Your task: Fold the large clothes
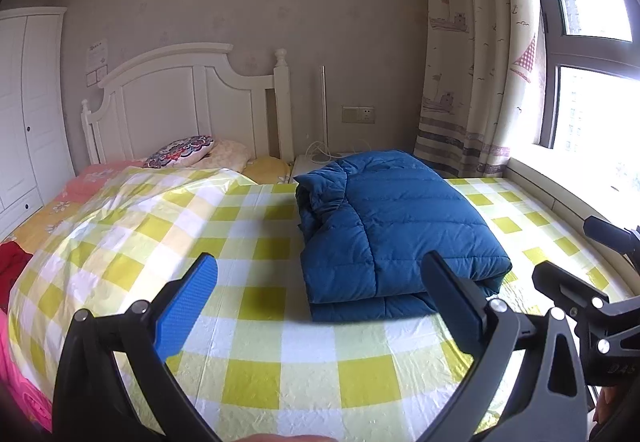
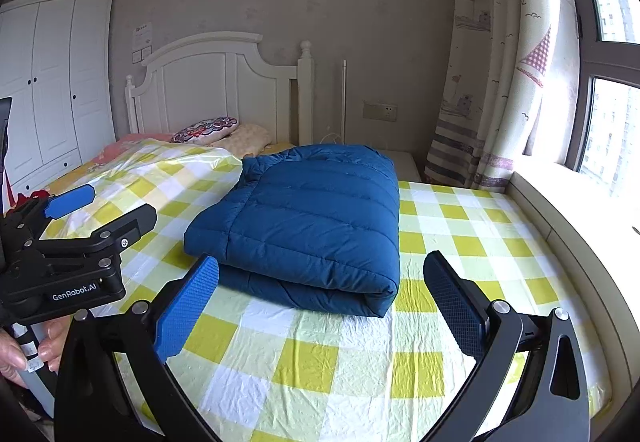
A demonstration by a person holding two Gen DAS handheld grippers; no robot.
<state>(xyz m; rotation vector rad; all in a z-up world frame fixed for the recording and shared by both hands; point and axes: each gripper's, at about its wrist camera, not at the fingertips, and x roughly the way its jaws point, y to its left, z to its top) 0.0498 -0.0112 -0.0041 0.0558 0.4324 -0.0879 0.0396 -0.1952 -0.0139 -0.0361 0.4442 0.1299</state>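
Folded blue jacket [image 2: 304,218] on checkered sheet [image 2: 320,354]; left gripper [image 1: 320,306], right gripper [image 2: 324,306] wide apart, apparently empty.

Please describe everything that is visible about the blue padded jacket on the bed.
The blue padded jacket is a quilted, puffy garment, seemingly a down coat with stitched horizontal channels. It is folded into a thick rectangular bundle of at least two layers, with its collar end bunched toward the headboard. It lies flat on the yellow-and-white checked sheet. Nothing else touches it; both grippers are open and apart from it.
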